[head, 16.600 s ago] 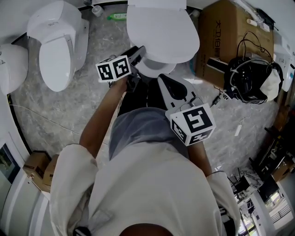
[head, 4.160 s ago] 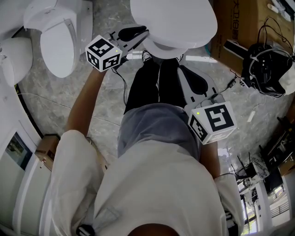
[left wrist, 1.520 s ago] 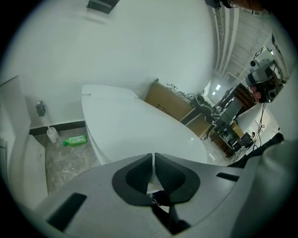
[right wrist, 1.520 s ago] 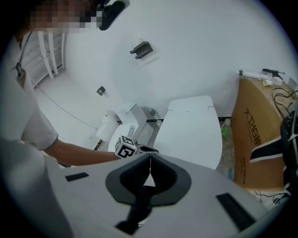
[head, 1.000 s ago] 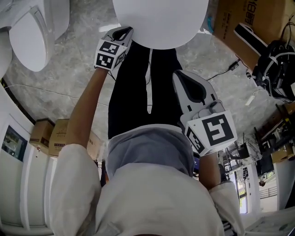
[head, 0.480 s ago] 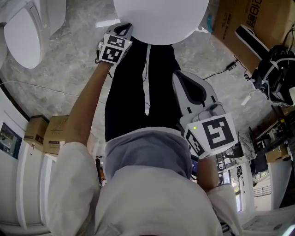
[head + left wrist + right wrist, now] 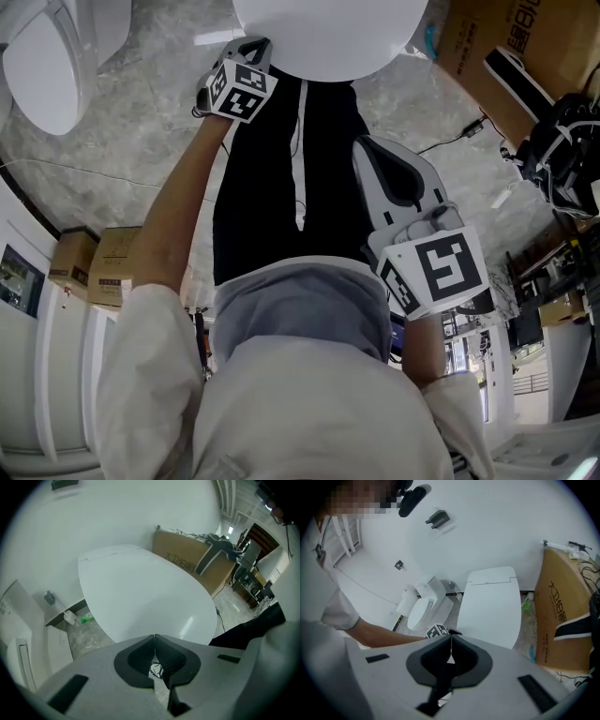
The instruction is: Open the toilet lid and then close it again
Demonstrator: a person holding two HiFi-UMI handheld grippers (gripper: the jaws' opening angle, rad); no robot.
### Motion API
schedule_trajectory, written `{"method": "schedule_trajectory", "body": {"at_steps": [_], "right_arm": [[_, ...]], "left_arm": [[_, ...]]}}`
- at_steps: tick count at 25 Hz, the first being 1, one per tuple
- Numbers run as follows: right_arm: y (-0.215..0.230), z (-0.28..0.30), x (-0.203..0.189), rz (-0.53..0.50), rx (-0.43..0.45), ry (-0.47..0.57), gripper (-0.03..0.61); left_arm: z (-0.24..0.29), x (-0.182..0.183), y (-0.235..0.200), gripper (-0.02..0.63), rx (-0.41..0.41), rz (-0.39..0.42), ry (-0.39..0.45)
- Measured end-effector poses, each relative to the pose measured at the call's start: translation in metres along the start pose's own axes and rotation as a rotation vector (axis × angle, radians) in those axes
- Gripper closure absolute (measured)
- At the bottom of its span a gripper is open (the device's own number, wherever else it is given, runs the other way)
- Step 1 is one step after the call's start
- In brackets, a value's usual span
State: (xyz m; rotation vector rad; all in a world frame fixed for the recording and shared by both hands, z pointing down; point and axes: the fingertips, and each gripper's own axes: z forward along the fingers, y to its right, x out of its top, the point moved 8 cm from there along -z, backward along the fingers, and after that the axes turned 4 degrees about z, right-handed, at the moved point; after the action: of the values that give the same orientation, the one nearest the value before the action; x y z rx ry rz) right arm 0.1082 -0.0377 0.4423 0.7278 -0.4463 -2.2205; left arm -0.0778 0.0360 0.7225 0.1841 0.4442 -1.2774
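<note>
The toilet lid, raised earlier, lay shut just ahead of our left tongs, pressed together empty like our right tongs.

- Toilet lid: 16.6 s ago it's lifted, w/ the bowl opening showing under its front. Now it lies flat, a plain white oval, no opening seen.
- Left gripper: vs 1 s ago it's higher in head view, tips right at the lid's front-left edge. Its marker cube is rolled, faces turned differently to cam.
- Head view shifted: neighbouring toilet now mostly cut off at top-left corner.
</note>
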Motion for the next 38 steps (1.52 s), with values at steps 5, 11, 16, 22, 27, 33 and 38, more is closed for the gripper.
{"method": "schedule_trajectory", "body": {"at_steps": [5,11,16,22,27,33,38], "right_arm": [[0.003,0.0,0.004,-0.01,-0.002,0.007,0.568],[0.022,-0.019,0.011,-0.037,-0.05,0.03,0.568],[0.027,-0.035,0.015,-0.042,-0.072,0.064,0.568],[0.021,-0.057,0.028,-0.074,-0.063,0.122,0.568],[0.015,-0.075,0.037,-0.086,-0.064,0.179,0.568],[0.004,-0.098,0.043,-0.097,-0.07,0.231,0.568],[-0.006,-0.117,0.052,-0.085,-0.085,0.294,0.568]], "left_arm": [[0.002,-0.002,-0.004,0.603,-0.02,0.018,-0.016],[-0.003,0.003,-0.007,0.603,-0.079,-0.053,-0.035],[-0.029,0.024,0.002,0.603,-0.125,-0.079,0.019],[-0.076,0.057,0.003,0.604,-0.136,-0.189,0.131],[-0.12,0.084,0.001,0.606,-0.128,-0.23,0.214],[-0.171,0.112,0.005,0.606,-0.108,-0.281,0.281],[-0.21,0.127,0.011,0.606,-0.094,-0.283,0.333]]}}
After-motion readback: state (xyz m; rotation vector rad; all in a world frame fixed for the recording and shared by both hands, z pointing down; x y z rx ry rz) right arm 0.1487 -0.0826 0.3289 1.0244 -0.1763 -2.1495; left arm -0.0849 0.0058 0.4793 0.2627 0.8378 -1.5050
